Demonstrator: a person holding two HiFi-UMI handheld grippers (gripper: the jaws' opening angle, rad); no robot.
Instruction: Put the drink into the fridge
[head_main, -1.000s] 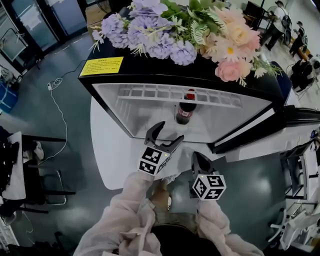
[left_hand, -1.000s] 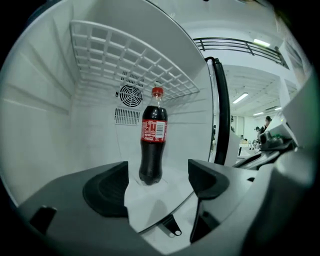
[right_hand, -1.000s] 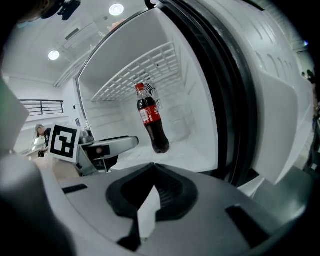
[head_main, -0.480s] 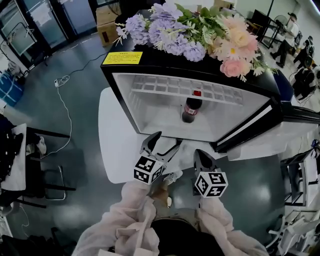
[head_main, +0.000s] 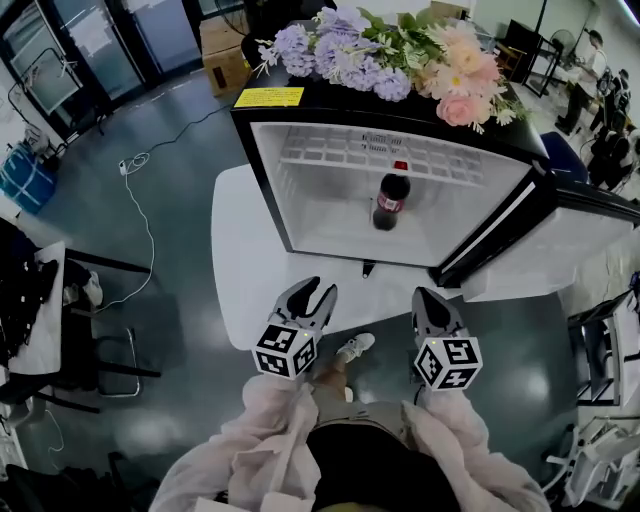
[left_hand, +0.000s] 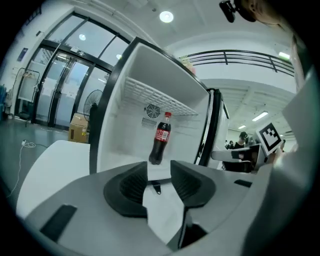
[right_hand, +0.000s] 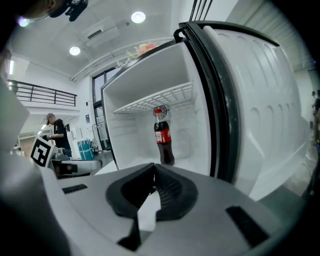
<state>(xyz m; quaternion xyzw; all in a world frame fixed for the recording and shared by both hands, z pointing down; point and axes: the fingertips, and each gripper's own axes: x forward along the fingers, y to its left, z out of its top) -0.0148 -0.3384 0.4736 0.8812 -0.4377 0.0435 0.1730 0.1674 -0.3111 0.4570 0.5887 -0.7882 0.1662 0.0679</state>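
The left gripper (head_main: 314, 294) hangs over the white table's (head_main: 240, 250) front edge, its jaws a narrow gap apart and empty. The right gripper (head_main: 432, 300), jaws together, sits near the open door's (head_main: 560, 235) corner, with bare table between both and the fridge (head_main: 265, 150), where the cola bottle (head_main: 388, 200) stands upright. Since a second ago both grippers have drawn back, and the left jaws have just been closing.

The fridge door (head_main: 560, 235) runs off the right edge of my head view. The print on the yellow sticker (head_main: 269, 97) and on the bottle (head_main: 389, 200) is too small to read. I can't identify a small dark thing (head_main: 368, 268) on the table (head_main: 250, 260) before the fridge (head_main: 268, 175). My sleeves (head_main: 270, 440) hide my hands.
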